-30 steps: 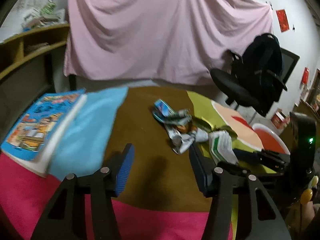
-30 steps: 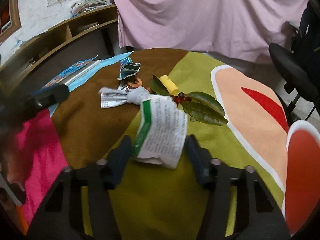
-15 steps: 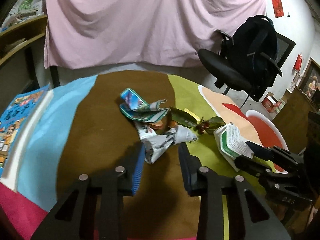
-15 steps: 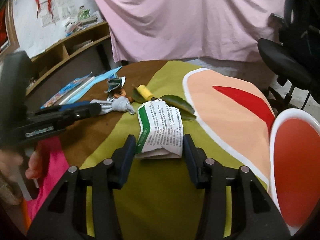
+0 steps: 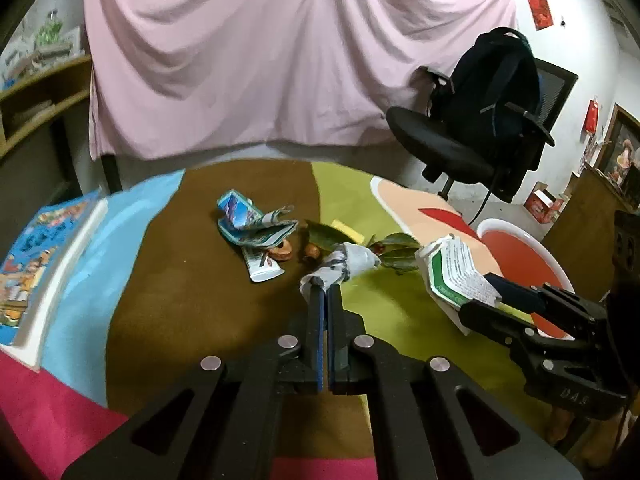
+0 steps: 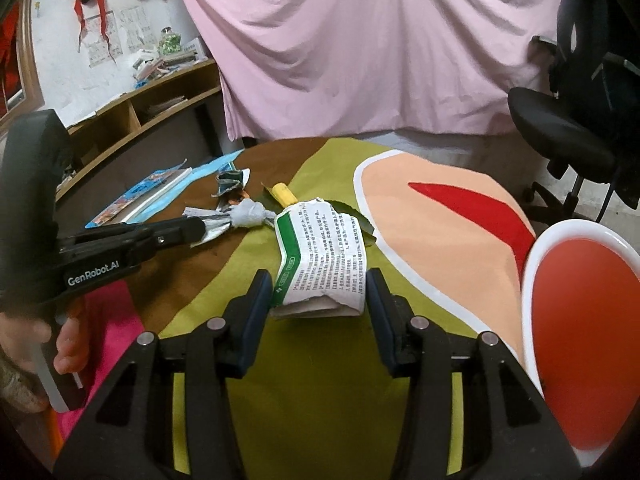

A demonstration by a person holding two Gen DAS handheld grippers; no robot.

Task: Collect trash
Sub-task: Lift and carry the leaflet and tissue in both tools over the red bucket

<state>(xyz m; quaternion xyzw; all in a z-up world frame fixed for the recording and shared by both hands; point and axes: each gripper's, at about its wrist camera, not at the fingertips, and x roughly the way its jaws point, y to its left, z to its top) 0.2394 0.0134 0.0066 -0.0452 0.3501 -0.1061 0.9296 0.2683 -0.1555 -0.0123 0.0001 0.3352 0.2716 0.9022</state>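
Observation:
My left gripper [image 5: 323, 294] is shut on the near end of a twisted grey-white paper scrap [image 5: 344, 265], also seen in the right wrist view [image 6: 244, 216]. My right gripper [image 6: 318, 296] is shut on a white and green printed packet [image 6: 324, 252], held above the cloth; the packet also shows in the left wrist view [image 5: 456, 276]. Beyond lie a crumpled blue wrapper [image 5: 250, 228], orange peel bits [image 5: 282, 252], green leaves [image 5: 394, 246] and a yellow piece [image 6: 284, 195].
A red bin with a white rim [image 6: 580, 320] stands at the right. A picture book [image 5: 36, 264] lies on the left of the multicoloured tablecloth [image 5: 180, 300]. A black office chair [image 5: 480, 128] and wooden shelves [image 6: 160, 108] stand behind, before a pink sheet.
My left gripper moved right to the trash pile and closed on the twisted paper scrap. My right gripper lifted the printed packet and carried it towards the red bin.

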